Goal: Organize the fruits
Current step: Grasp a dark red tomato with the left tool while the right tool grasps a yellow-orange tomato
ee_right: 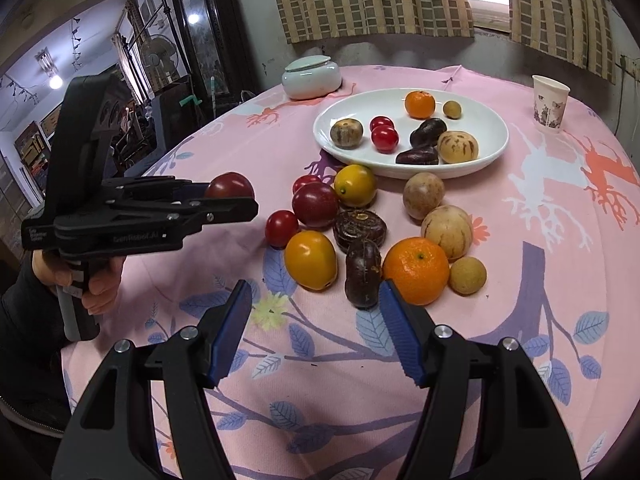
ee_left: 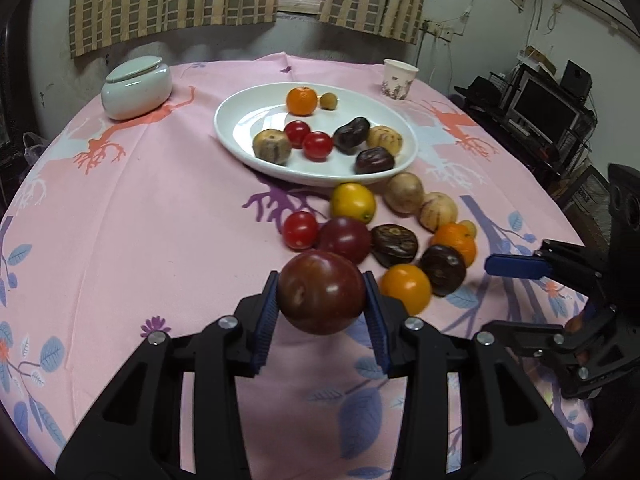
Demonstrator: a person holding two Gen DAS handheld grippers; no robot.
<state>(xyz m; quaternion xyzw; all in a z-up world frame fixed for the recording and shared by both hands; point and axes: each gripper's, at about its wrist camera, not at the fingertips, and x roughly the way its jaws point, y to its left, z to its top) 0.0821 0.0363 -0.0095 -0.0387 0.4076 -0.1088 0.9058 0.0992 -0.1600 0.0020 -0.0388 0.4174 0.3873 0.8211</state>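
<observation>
My left gripper (ee_left: 321, 294) is shut on a dark red plum (ee_left: 321, 296), held above the pink tablecloth; from the right wrist view the same plum (ee_right: 230, 186) shows at the left gripper (ee_right: 236, 200) tips. A white oval plate (ee_left: 240, 120) holds several fruits: an orange (ee_left: 301, 100), two red tomatoes (ee_left: 317, 146), dark purple fruits and striped yellow ones. Loose fruits lie in front of the plate: a second plum (ee_left: 345, 239), a yellow fruit (ee_left: 352, 202), a tomato (ee_left: 300, 230), an orange (ee_right: 416, 270). My right gripper (ee_right: 316, 316) stands open, near the loose pile.
A pale green lidded jar (ee_left: 136, 88) stands at the far left of the round table (ee_left: 120, 220). A paper cup (ee_left: 398, 79) stands at the far right. Curtains and a wall lie behind. A hand (ee_right: 100, 284) holds the left gripper's handle.
</observation>
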